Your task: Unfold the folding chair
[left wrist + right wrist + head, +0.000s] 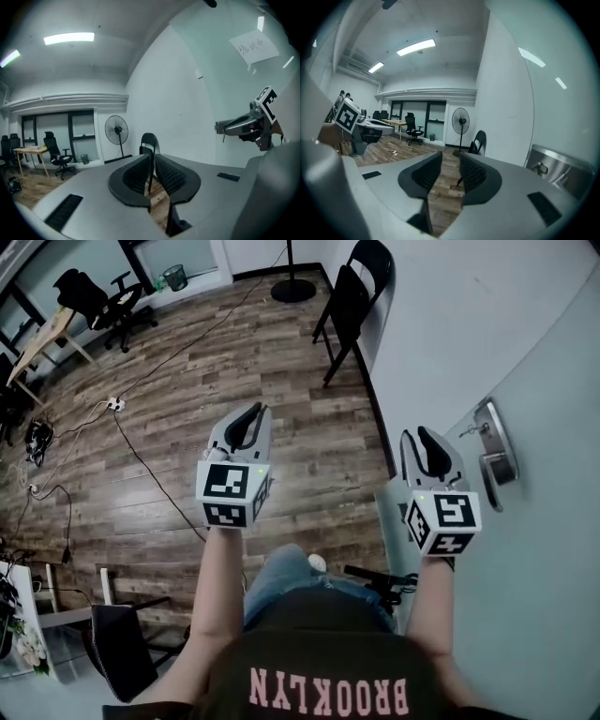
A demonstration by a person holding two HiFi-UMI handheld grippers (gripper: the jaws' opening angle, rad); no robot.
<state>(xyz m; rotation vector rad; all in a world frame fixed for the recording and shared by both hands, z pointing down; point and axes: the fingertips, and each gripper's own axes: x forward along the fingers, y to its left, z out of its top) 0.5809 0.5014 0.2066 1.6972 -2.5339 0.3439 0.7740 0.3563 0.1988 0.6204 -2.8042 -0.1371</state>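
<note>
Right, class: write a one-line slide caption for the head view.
Head view: left gripper and right gripper, both empty, face the folded black chair beside the wall.

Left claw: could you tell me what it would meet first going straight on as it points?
Probably the folded black folding chair by the wall; the way there looks free, though depth is unclear.
</note>
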